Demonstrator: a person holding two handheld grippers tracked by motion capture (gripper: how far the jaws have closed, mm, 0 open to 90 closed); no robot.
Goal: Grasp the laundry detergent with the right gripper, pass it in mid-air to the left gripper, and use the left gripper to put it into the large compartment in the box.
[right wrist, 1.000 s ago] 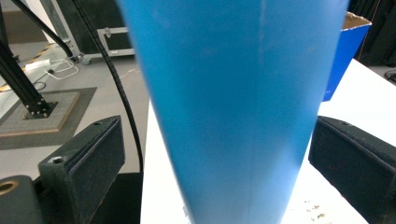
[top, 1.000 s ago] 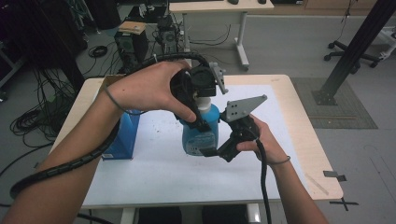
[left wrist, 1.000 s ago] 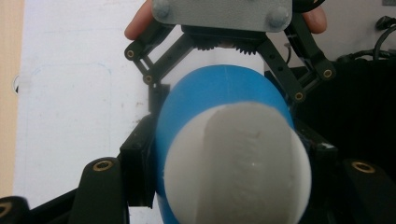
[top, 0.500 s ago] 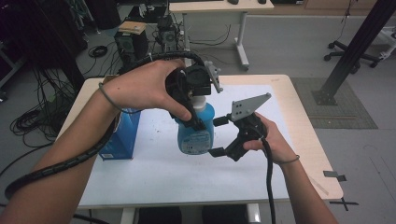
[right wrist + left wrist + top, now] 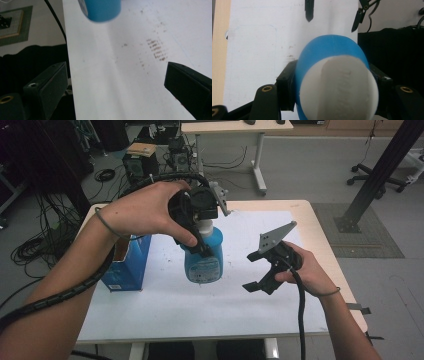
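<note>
High view, centre: the left gripper (image 5: pixel 200 227) pinches the blue bottle (image 5: pixel 204 257) by its white cap, lifted just off the white sheet (image 5: pixel 260 310), right of the blue box (image 5: pixel 127 265). Since a second ago, the right gripper (image 5: pixel 262 270), jaws spread and empty, has drawn back toward the right, leaving the bottle hanging from one grip alone.

Blue plastic bottle (image 5: pixel 204 257) with a white cap and pale label — upright, lifted off the white tabletop (image 5: pixel 310 310), near its middle.
</note>
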